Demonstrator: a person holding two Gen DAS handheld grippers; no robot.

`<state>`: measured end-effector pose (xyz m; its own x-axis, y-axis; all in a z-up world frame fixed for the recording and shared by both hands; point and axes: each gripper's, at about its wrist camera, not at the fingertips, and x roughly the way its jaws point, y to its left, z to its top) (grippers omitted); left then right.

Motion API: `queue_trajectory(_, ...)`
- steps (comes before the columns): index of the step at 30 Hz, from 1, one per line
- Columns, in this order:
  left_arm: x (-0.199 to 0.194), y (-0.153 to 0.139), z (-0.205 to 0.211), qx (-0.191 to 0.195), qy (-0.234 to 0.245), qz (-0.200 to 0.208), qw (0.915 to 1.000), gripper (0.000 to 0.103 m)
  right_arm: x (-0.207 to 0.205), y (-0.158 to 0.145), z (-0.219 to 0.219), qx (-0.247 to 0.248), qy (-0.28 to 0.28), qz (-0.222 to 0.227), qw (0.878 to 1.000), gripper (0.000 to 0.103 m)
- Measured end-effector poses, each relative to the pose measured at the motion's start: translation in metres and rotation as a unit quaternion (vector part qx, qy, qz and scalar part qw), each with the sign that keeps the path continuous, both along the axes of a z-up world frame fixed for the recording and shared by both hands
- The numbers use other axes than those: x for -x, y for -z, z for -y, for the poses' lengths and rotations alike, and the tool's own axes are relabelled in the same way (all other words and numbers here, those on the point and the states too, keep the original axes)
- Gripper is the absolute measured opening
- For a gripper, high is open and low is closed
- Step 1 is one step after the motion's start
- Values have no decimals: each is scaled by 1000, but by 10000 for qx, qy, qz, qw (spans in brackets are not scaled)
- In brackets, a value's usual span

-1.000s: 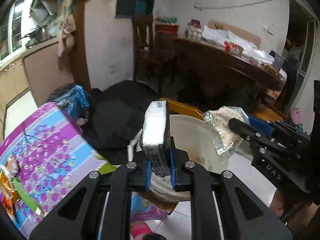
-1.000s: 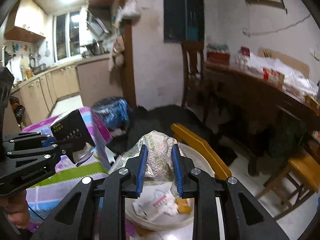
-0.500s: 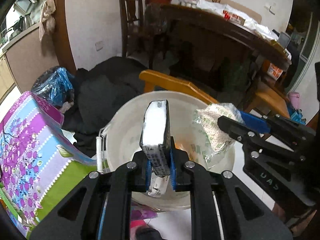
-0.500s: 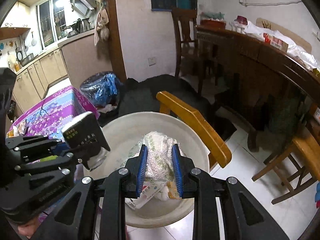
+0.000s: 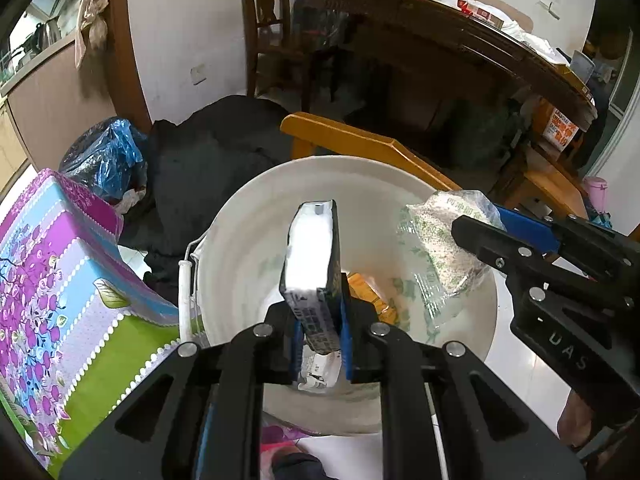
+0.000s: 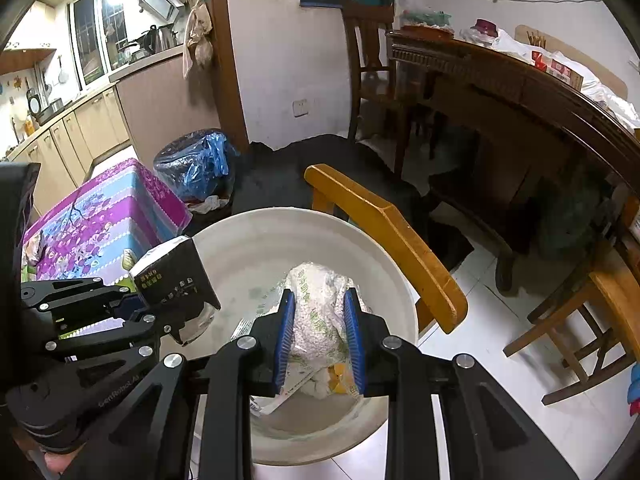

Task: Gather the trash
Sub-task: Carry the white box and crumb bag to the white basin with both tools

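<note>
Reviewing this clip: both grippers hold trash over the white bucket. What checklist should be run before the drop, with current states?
1. Left gripper clamped on the black carton: ok.
2. Right gripper clamped on the clear granule bag: ok.
3. Both items above the white bucket opening: ok.
4. Room in the bucket, only a few scraps at the bottom: ok.
5. Grippers apart from each other: ok.
6. Bag clear of the yellow chair back: ok.

Two grippers, the left gripper (image 5: 320,334) and the right gripper (image 6: 320,340); one white bucket (image 5: 256,216); one dark carton (image 5: 314,264); one clear plastic bag of white granules (image 6: 318,312); one floral tablecloth (image 5: 52,264); one blue bin bag (image 6: 196,164); two wooden chairs, yellow (image 6: 380,232) and dark (image 6: 368,60)
</note>
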<state>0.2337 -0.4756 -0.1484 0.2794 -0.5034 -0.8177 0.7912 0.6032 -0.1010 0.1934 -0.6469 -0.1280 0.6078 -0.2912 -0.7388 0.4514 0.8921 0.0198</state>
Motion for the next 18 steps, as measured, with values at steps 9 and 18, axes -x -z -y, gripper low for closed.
queue_trajectory(9,0,5,6,-33,-81,-21,10000,13,-3,4,-3,2,8,-12,10000,26)
queue_trajectory(18,-3,7,6,-78,-154,-20,9998,14,-4,9,-2,-38,42,6,10000,28)
